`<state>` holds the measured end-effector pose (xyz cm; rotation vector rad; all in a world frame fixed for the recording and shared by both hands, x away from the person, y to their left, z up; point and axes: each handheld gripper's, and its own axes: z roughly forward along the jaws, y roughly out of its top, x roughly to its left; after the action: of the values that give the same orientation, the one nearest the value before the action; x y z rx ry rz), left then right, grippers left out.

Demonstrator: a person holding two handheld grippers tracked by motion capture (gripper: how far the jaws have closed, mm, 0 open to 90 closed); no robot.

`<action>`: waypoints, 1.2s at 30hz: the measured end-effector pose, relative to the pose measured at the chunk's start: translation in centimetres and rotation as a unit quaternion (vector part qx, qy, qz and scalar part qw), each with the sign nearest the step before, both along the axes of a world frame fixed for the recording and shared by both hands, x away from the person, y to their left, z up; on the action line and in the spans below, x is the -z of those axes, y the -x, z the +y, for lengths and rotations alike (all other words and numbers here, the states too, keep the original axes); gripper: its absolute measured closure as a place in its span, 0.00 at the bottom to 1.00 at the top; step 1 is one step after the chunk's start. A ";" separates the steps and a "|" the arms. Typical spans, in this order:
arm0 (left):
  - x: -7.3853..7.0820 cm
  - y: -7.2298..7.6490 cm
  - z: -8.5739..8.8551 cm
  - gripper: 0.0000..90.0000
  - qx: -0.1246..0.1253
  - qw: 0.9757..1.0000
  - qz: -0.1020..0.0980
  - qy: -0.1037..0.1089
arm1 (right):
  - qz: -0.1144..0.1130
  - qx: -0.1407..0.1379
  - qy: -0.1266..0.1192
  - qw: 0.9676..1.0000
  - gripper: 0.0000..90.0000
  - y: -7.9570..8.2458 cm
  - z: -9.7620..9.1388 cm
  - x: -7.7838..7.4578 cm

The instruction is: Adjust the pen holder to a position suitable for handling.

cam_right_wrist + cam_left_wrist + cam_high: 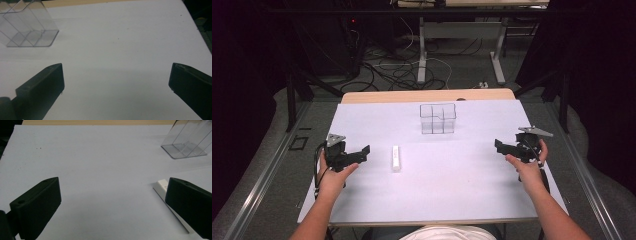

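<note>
Since both grippers sit idle, the pick comes next, I'd say. Left gripper (362,152), near the table's left edge, has its jaws spread wide and holds nothing. White bar (396,158) lies flat just beside it, lengthwise toward the far edge: straddle its narrow width, come down square. Clear divided box (438,118) stands mid-table near the far edge. Right gripper (501,146), by the right edge, is also wide apart and unloaded.

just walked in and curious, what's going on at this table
A person holds a pair of tongs in each hand over a white table. Both the left tongs and the right tongs are open and hold nothing. A small white bar lies just beside the left tongs, untouched. A clear divided box stands farther back, and looks empty.
</note>
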<state>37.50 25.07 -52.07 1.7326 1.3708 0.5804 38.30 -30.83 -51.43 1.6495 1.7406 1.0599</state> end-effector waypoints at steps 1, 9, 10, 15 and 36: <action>0.0 0.0 0.0 0.00 -0.002 1.000 -0.001 0.003 | 0.001 0.003 0.001 1.000 0.00 0.1 0.1 0.1; 0.0 -0.1 0.0 0.00 -0.004 1.000 -0.002 0.003 | 0.008 0.011 0.014 1.000 0.12 0.3 0.4 0.4; 0.0 -0.1 0.0 0.00 -0.004 1.000 -0.002 0.003 | 0.009 0.011 0.012 1.000 0.14 0.3 0.6 0.4; -0.1 -0.1 0.1 0.01 -0.010 1.000 -0.002 0.007 | 0.004 -0.003 0.017 1.000 0.16 -0.2 1.3 0.0; -0.3 0.6 0.4 0.02 -0.009 1.000 -0.007 0.005 | 0.017 -0.073 0.014 0.997 0.25 -4.7 8.2 -6.0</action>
<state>36.90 25.48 -51.74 1.7066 1.3778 0.5926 43.04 -22.59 -45.40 1.5511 1.9129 1.0740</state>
